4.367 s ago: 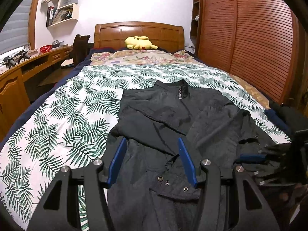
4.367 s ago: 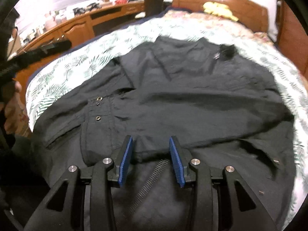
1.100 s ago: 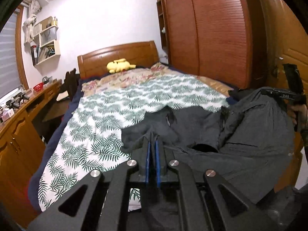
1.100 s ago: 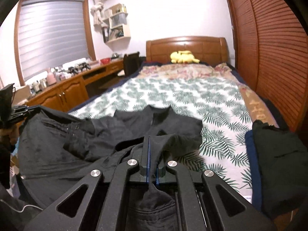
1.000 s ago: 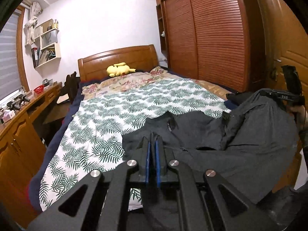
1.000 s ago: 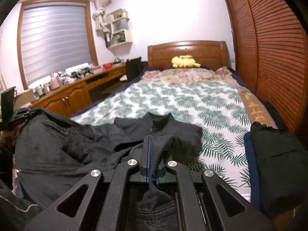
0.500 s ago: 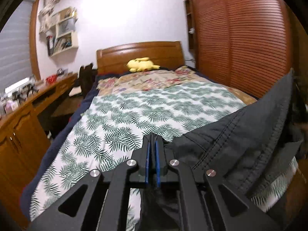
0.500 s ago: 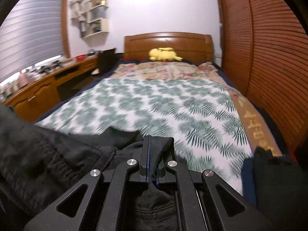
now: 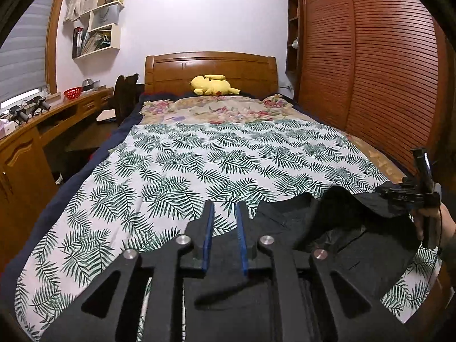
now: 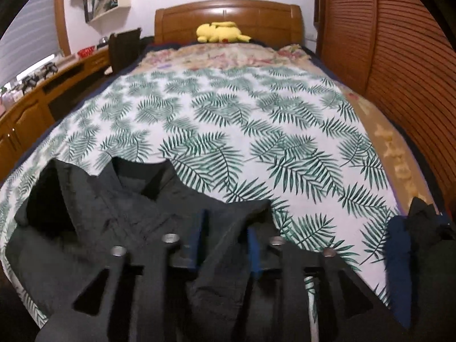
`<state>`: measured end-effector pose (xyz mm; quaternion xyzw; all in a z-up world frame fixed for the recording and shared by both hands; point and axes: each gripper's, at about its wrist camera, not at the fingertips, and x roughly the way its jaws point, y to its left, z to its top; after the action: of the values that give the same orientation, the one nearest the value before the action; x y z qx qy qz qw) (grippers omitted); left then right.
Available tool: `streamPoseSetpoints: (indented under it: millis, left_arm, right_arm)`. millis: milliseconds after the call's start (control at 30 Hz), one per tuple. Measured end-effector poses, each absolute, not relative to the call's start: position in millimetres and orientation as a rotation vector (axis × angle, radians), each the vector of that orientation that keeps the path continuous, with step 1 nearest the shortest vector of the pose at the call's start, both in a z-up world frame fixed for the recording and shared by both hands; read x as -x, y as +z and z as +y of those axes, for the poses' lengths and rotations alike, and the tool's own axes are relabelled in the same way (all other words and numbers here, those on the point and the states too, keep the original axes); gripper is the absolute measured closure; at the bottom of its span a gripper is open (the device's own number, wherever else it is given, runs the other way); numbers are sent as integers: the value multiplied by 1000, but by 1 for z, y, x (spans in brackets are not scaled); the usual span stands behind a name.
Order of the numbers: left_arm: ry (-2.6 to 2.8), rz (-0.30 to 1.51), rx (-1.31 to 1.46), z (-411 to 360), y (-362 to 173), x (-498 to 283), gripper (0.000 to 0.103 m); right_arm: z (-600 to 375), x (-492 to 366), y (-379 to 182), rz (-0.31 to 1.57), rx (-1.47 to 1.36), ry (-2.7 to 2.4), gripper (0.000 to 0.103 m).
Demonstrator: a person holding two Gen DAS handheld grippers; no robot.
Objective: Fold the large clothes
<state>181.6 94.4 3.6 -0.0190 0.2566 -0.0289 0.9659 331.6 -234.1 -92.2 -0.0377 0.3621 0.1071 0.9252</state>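
A black jacket lies bunched in a fold on the near end of the palm-leaf bedspread. My right gripper sits low over its right edge. Its jaws are opening and a ridge of jacket cloth lies loose between the blue pads. In the left wrist view the jacket spreads to the right of my left gripper. Those jaws are also opening a little, with bedspread showing between the fingertips and dark cloth lower down. A hand holds the other gripper's handle at the far right.
A yellow plush toy rests by the wooden headboard. A wooden desk runs along the left, slatted wardrobe doors along the right. A pile of dark folded clothes sits at the bed's near right corner.
Both grippers carried the lifted jacket forward and down onto the bed. Their jaws, shut on the cloth before, now stand parted, and the jacket lies on the bedspread.
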Motion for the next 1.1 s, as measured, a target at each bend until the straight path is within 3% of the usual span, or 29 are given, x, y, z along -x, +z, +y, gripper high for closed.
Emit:
streamPoseSetpoints:
  millis: [133, 300, 433, 667, 1100]
  left_arm:
    - [-62, 550, 30, 97, -12, -180, 83]
    - [-61, 564, 40, 101, -22, -171, 80]
    - [-59, 549, 54, 105, -26, -154, 77]
    - [-45, 512, 68, 117, -22, -129, 69]
    - [-5, 516, 70, 140, -31, -116, 65]
  right_arm:
    - [-222, -334, -95, 760, 98, 213, 45]
    - [-201, -324, -90, 772, 171, 191, 38]
    - [-194, -314, -78, 732, 190, 158, 25]
    - [-157, -291, -69, 731, 204, 263, 24]
    - [-34, -249, -125, 846, 273, 527, 24]
